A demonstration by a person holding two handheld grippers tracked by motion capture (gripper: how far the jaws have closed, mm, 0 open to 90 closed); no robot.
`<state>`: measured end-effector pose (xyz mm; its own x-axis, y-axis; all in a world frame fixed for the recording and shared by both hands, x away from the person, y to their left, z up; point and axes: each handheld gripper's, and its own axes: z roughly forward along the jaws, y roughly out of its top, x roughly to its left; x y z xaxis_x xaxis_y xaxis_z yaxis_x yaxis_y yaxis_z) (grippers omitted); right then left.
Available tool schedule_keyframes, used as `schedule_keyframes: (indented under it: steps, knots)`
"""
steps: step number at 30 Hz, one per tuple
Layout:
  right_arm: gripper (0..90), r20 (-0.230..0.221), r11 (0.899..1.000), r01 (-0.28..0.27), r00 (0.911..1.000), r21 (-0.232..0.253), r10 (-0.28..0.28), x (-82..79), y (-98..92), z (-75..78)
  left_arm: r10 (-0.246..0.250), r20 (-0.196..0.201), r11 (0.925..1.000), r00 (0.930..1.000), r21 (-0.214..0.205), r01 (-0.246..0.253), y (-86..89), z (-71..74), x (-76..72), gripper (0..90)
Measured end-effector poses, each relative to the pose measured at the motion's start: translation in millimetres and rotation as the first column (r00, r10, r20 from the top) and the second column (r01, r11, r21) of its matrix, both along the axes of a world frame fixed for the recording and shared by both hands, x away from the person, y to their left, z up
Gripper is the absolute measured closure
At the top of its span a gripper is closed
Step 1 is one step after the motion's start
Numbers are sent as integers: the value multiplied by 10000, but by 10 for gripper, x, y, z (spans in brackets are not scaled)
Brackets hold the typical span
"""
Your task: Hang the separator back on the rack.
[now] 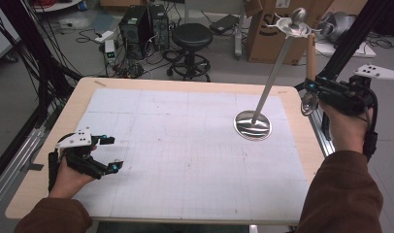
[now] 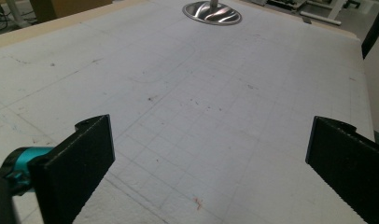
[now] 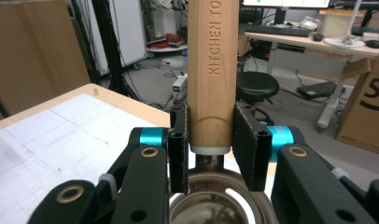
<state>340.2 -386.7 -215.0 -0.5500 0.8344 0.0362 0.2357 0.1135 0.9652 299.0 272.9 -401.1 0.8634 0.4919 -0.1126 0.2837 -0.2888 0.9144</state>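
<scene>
Black round stool [image 1: 191, 36] on grey floor, taken as reference. Two black computer towers [image 1: 144, 24] just left of the stool; white power strip [image 1: 104, 35] farther left. Loose cables [image 1: 158, 51] on the floor between towers and stool. Cardboard box [image 1: 277, 34] to the stool's right. Wooden table [image 1: 83, 92] in front of the stool, covered by a white gridded mat [image 1: 185, 145], lightly marked.

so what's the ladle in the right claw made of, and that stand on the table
Ladle: the handle looks like pale, smooth wood with engraved lettering; the bowl below looks like polished steel, since it is shiny and reflective. Stand: apparently brushed metal, with a mirror-like round base and grey pole.
</scene>
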Motion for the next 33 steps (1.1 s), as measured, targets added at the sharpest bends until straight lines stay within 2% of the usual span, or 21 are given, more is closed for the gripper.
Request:
schedule_keyframes:
  steps: [9, 33]
  knots:
    - [682, -203, 10000, -51, 9998, -11, 51, 109, 117, -87, 2, -11, 10000, 10000, -46, -2, 9, 2, 1, 17]
    - [680, -566, 9996, 4, 9984, -268, -19, 268, 225, -80, -99, -29, 9999, 9999, -25, 99, -12, -6, 7, 17]
